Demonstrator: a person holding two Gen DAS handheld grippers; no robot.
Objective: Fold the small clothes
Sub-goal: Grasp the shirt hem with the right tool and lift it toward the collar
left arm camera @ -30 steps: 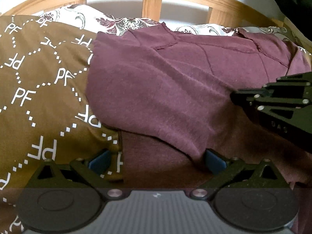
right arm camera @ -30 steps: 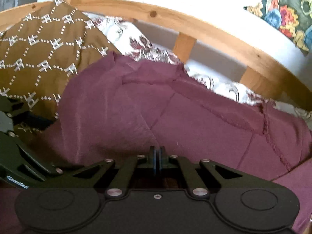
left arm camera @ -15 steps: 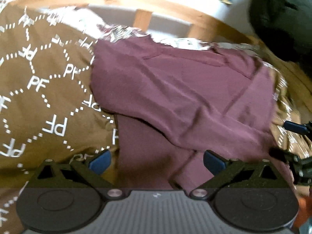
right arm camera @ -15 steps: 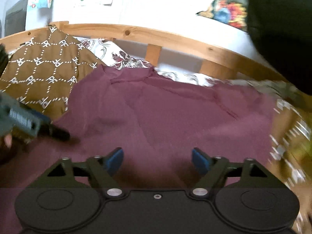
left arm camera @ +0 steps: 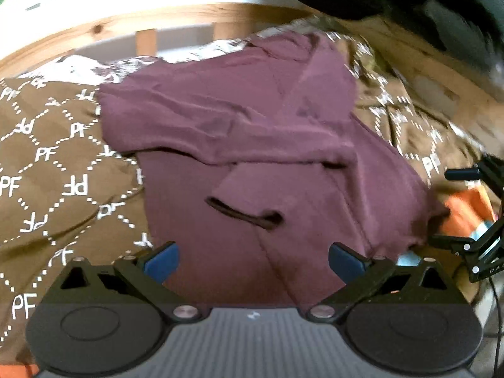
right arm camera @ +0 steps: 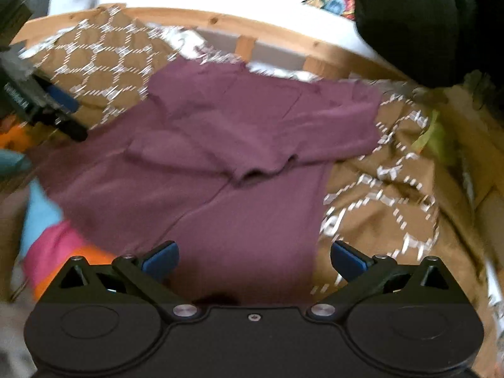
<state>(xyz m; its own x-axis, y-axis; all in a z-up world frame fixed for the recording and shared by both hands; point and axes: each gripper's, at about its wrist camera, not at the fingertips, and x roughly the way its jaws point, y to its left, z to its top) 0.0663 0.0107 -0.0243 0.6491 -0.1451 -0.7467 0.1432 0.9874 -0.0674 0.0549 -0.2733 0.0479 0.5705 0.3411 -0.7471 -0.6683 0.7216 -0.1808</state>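
A maroon shirt (left arm camera: 252, 132) (right arm camera: 239, 145) lies spread on the brown patterned bedspread (left arm camera: 47, 163). Its upper part and sleeves are folded down across the body. My left gripper (left arm camera: 253, 263) hovers open over the shirt's lower part, with nothing between its blue pads (left arm camera: 160, 263). My right gripper (right arm camera: 253, 260) is back from the shirt's near edge. Its jaws are opening wide and hold nothing; the cloth lies below them. Each gripper shows in the other's view: the right gripper (left arm camera: 453, 208) at the shirt's right edge, the left gripper (right arm camera: 60, 110) at its left.
A wooden bed frame (left arm camera: 176, 15) curves behind the bed, with floral bedding (left arm camera: 94, 66) under it. A black garment (right arm camera: 425, 25) hangs at the upper right. Orange, pink and blue clothes (right arm camera: 53, 245) lie beside the shirt. A yellow-green item (right arm camera: 431, 135) sits at the right.
Both grippers have pulled back and up from the shirt, so more of it shows. The right gripper went from shut to wide open. The left stayed open.
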